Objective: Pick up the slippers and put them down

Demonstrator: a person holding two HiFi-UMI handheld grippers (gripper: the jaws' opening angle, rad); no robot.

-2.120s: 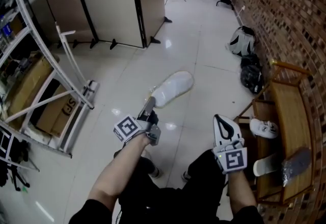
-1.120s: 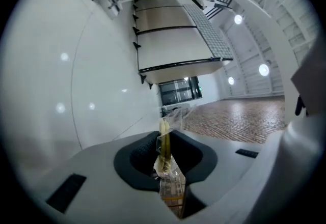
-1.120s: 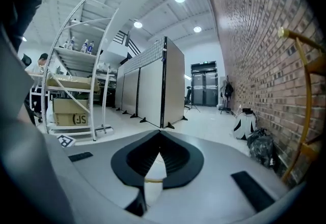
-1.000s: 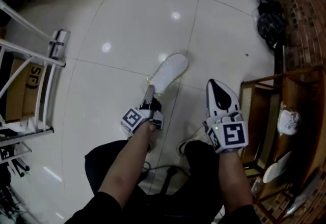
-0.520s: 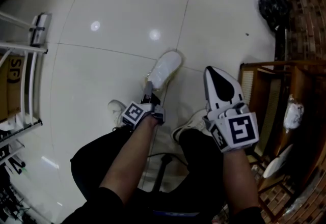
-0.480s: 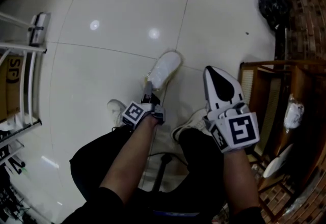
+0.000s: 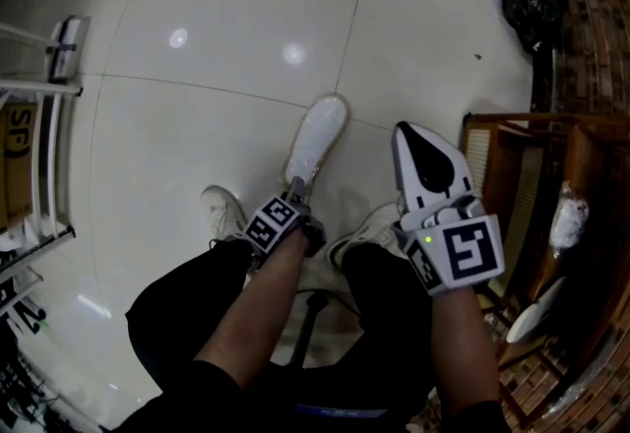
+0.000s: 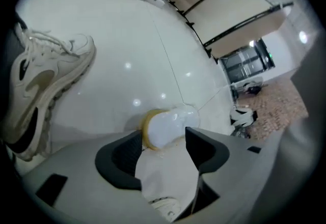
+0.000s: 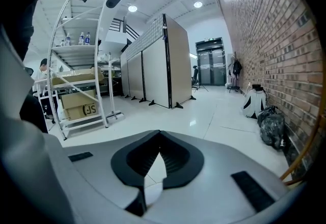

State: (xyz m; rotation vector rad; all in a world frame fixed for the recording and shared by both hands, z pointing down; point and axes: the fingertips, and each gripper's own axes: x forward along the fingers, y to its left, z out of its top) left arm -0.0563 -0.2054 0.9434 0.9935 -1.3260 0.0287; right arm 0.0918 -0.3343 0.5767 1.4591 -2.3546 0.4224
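Lower than before, the left hand-held gripper (image 7: pixel 295 191) is opening, the white slipper (image 7: pixel 317 136) between its jaws. Only the right gripper view shows the right hand-held gripper (image 9: pixel 160 139) closed, empty.

A white slipper (image 7: pixel 317 138) and the person's sneakers (image 7: pixel 221 213) rest on the glossy white tile floor (image 7: pixel 197 116).

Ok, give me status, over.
Left gripper opening, slipper between jaws, on floor. Right gripper shut, empty. Sneaker alongside, clear of slipper.
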